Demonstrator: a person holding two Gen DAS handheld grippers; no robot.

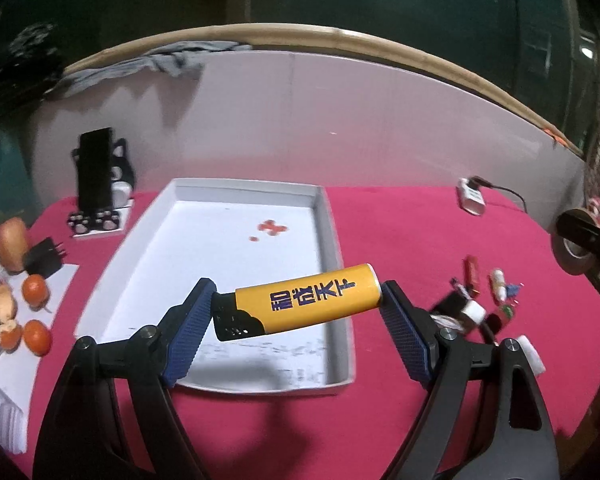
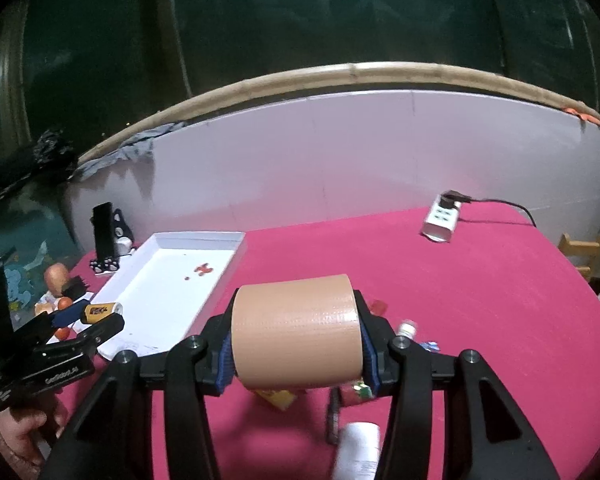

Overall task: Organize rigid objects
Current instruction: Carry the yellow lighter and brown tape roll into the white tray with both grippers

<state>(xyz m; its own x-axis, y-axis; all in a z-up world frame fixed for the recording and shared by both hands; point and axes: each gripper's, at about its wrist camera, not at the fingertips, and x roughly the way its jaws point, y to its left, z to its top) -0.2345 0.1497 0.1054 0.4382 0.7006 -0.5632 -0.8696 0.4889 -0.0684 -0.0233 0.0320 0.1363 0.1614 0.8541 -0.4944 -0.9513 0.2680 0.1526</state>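
Left gripper (image 1: 298, 312): blue-padded fingers pinching a yellow lighter (image 1: 300, 306) end to end, black cap against the left pad, pale end against the right; the lighter is lifted clear of the surface, over the near part of a white tray (image 1: 332, 248). White tray: shallow, rectangular, directly ahead of and below the left gripper on the pink-covered bench (image 1: 420, 240); small red bits (image 1: 272, 228) lie on its floor toward the far end. Right gripper (image 2: 298, 334): fingers clamped on the two flat sides of a tan tape roll (image 2: 296, 332), held above the bench; the tray lies ahead and to its left. Loose small items (image 1: 476, 296): a cluster on the bench just right of the left gripper, partly blurred; contents hard to tell beyond a red piece and a white cap. White power strip (image 2: 440, 220): far ahead and right of the right gripper, cable plugged in. Black phone on a paw-print stand (image 1: 95, 184): ahead and left of the left gripper, beyond the tray's left wall. Oranges (image 1: 36, 312): far left of the left gripper, on white paper.
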